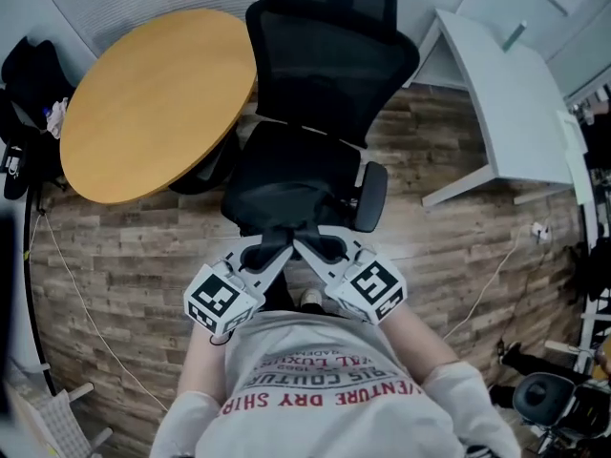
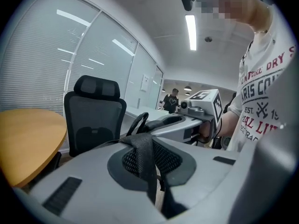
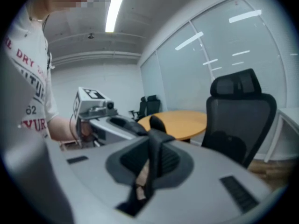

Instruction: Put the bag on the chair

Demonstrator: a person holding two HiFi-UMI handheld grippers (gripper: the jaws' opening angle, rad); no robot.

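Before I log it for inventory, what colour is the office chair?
Black; the chair shows best in the head view.

The strap (image 2: pixel 142 148) is woven webbing, the chair back (image 1: pixel 329 55) matt mesh, the table top (image 1: pixel 143 103) smooth wood.

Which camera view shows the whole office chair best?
The head view: the office chair appears from above, headrest to seat. Both gripper views show only its headrest and backrest.
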